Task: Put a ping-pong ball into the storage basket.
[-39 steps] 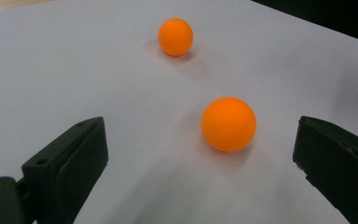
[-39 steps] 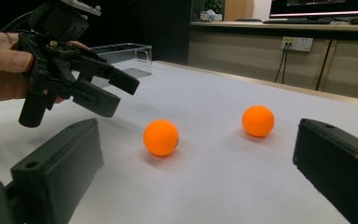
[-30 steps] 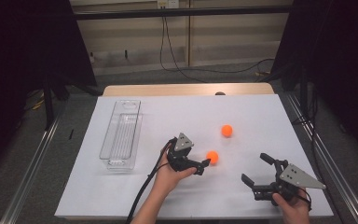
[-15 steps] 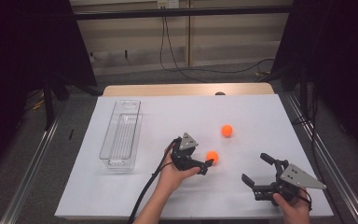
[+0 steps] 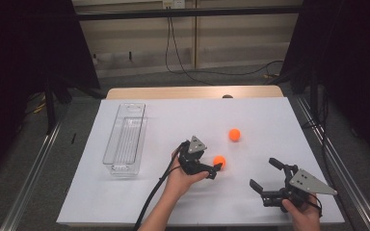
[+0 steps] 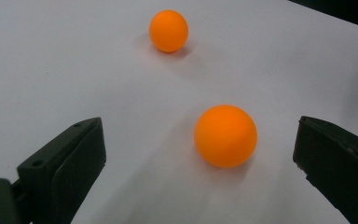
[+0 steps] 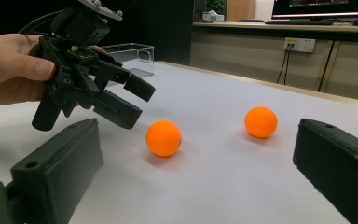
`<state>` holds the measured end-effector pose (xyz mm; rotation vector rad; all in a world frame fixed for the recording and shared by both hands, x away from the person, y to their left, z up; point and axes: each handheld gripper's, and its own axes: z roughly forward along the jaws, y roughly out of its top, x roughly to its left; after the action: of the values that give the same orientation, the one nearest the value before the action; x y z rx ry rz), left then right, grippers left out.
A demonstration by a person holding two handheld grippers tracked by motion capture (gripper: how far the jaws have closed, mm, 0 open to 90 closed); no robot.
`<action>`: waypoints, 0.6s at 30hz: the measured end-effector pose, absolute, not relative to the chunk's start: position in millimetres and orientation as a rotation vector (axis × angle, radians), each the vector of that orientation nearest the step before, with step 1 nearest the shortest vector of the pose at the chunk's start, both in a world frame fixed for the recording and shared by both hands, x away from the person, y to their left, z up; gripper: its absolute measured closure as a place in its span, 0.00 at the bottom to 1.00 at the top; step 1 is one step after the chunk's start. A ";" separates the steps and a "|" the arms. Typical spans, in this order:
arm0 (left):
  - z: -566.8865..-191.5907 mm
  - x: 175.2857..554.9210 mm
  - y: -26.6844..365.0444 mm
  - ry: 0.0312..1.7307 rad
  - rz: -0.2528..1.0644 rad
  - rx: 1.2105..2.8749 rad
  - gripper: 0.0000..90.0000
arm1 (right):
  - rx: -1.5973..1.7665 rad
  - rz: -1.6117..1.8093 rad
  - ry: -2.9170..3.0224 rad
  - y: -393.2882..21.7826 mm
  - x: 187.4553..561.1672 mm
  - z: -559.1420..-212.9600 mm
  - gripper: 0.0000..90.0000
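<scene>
Two orange balls lie on the white table (image 5: 139, 197). The near ball (image 5: 219, 161) (image 6: 225, 135) (image 7: 163, 137) rests on the table between the open jaws of my left gripper (image 5: 214, 168) (image 6: 198, 140), and neither jaw touches it. The far ball (image 5: 234, 134) (image 6: 168, 31) (image 7: 261, 122) lies beyond it. My right gripper (image 5: 262, 172) (image 7: 198, 135) stands open near the front right of the table, nothing between its jaws, and faces both balls. In its view the left gripper (image 7: 130, 100) hangs just left of the near ball.
A clear plastic tray (image 5: 125, 139) (image 7: 128, 49) stands lengthwise at the left of the table, with nothing seen inside it. Metal rails (image 5: 29, 178) run along both sides of the table. A wooden board (image 5: 192, 92) borders the far edge.
My left gripper has edged right, so its open jaws now reach around the near ball. The right gripper and both balls have stayed put.
</scene>
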<state>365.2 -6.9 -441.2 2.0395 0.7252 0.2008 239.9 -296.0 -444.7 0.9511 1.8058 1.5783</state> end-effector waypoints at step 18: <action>-446.0 365.2 -13.2 0.722 0.195 2.071 0.04 | 0.963 1.579 1.793 -298.1 240.8 -444.7 0.01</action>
<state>365.2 -13.2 -446.0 2.0710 0.7223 0.1951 240.8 -298.1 -444.7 0.9630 1.7928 1.5795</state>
